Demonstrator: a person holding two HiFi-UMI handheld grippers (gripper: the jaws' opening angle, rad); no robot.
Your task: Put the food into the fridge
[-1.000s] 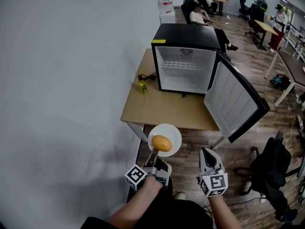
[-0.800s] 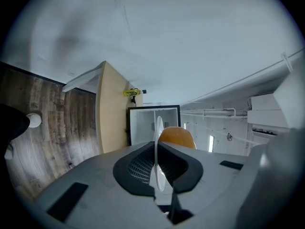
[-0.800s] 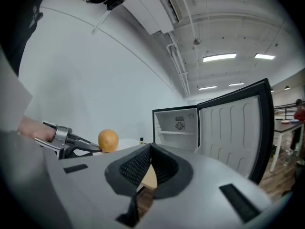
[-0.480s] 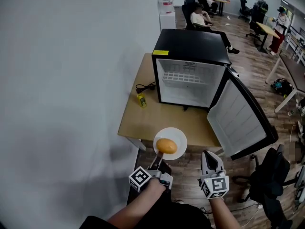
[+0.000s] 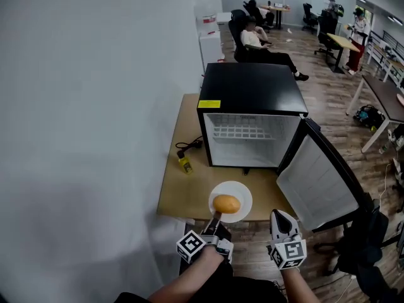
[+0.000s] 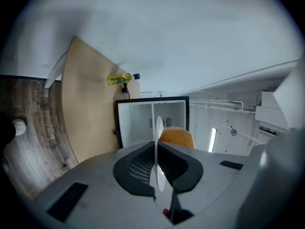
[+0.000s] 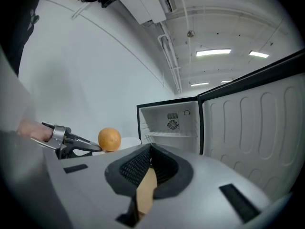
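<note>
While edge-on in left gripper view, plate (image 5: 243,194) round overhead

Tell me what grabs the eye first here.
The black fridge on the table stands with its door swung wide to the right, and no food shows in its white inside. In front of it, over the table's near edge, the left gripper is shut on the rim of a white plate bearing an orange. The right gripper beside it is shut and empty.
</note>
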